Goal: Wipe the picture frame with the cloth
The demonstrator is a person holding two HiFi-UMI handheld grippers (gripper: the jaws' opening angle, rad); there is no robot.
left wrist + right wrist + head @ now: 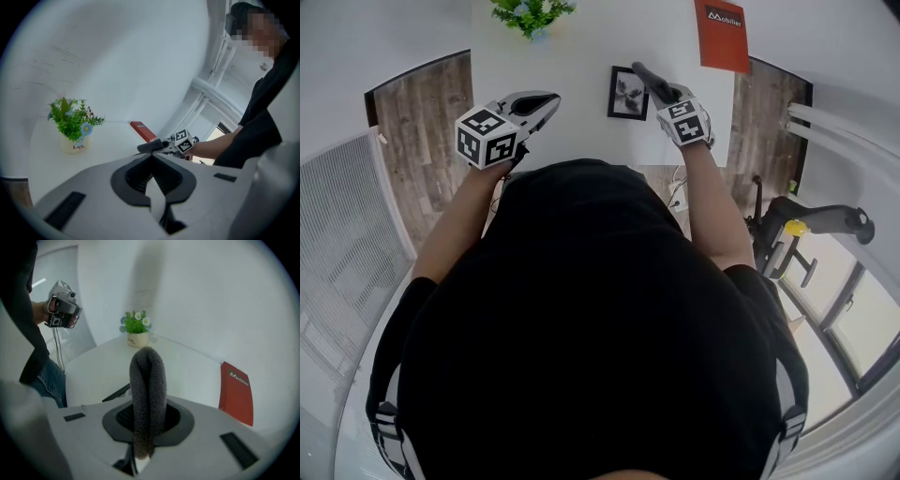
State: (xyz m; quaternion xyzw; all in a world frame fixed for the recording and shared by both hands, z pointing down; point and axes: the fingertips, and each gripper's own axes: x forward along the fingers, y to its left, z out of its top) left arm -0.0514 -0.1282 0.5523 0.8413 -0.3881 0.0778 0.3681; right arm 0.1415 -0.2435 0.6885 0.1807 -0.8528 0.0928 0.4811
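Note:
A small black picture frame (627,94) stands on the white table (572,66). In the right gripper view only its dark edge (117,392) shows. My right gripper (661,91) is shut on a folded grey cloth (147,390), which hangs just right of the frame's top (649,81). Whether cloth and frame touch I cannot tell. My left gripper (542,103) is held above the table's near edge, left of the frame, its jaws together with nothing between them. The left gripper view shows the right gripper (157,146) and its cloth from the side.
A potted plant with blue flowers (531,13) stands at the table's far side. A red booklet (721,34) lies at the far right. A dark chair (797,230) stands on the wooden floor to the right, and cables (679,192) hang under the table.

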